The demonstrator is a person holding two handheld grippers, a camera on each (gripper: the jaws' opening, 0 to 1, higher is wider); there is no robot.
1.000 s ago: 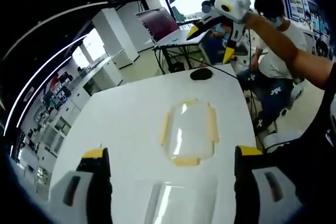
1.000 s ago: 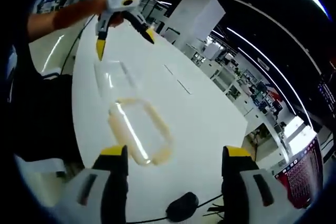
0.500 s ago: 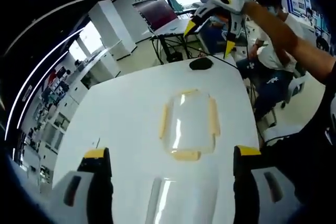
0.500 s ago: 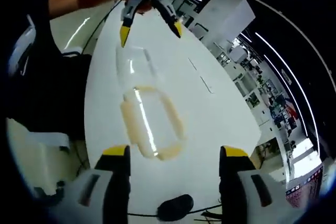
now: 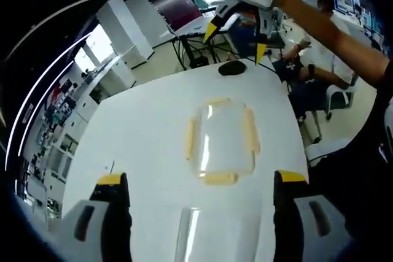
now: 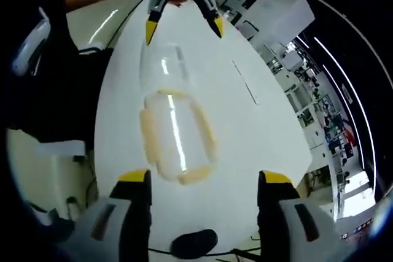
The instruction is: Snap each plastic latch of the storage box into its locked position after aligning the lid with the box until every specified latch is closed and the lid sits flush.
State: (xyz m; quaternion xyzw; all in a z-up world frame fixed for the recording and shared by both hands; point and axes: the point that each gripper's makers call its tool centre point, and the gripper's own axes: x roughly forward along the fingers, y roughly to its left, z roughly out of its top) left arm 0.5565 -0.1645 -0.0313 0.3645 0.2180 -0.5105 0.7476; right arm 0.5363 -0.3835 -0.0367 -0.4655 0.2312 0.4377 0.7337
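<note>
A clear plastic storage box with pale yellow latches (image 5: 221,144) lay flat near the middle of the white counter (image 5: 141,145), and a separate clear plastic lid (image 5: 212,237) rested on the counter just beside it, on the left tongs' side, apart from the box. In the right gripper view the same box (image 6: 177,137) sat between the lid (image 6: 163,65) and the right tongs (image 6: 202,179). Its four yellow latches lay along the box's edges. The left tongs (image 5: 199,179) hovered above the lid with jaws spread wide, holding nothing. The right tongs were likewise wide apart and empty, raised above the counter's far end. A small black rounded object (image 5: 232,69) with a cable lay on the counter beyond the box.
</note>
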